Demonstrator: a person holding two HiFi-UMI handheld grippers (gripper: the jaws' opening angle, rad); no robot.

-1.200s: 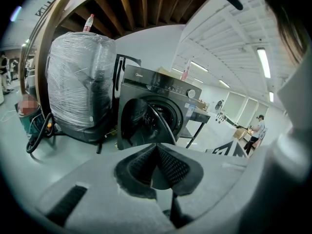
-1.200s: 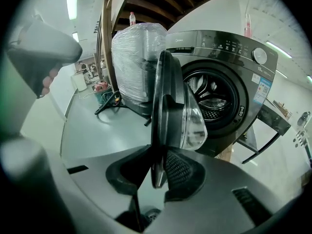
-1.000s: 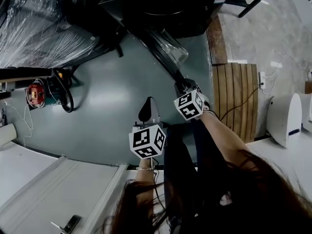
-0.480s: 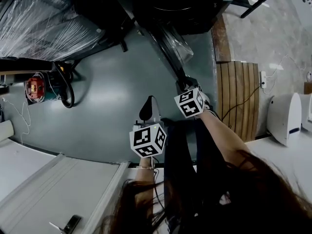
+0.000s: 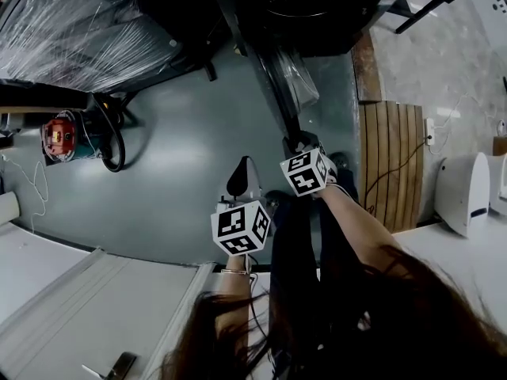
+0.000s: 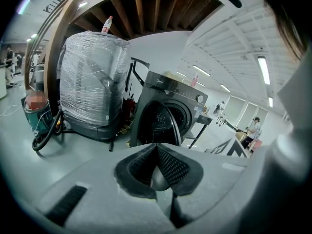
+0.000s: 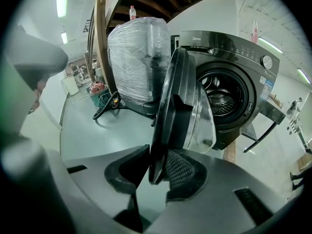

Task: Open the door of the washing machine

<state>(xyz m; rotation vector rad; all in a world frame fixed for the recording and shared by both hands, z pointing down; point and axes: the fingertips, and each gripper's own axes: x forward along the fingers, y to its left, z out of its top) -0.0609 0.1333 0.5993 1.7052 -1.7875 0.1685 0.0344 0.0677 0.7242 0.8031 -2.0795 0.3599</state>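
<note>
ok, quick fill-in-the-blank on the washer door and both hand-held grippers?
1. The washing machine door stands ___.
2. Its edge sits between the jaws of the ___ hand-held gripper.
3. The left hand-held gripper holds ___.
Missing: open; right; nothing.
Note: the right hand-held gripper's jaws have just been opening.

The washing machine (image 5: 317, 6) stands on the floor (image 5: 182, 157), its door (image 7: 170, 116) swung out toward the person. A wrapped bundle (image 5: 79, 30) stands to its left, a small machine (image 5: 62, 137) nearer left, and wooden boards (image 5: 388, 165) lie at its right.
</note>
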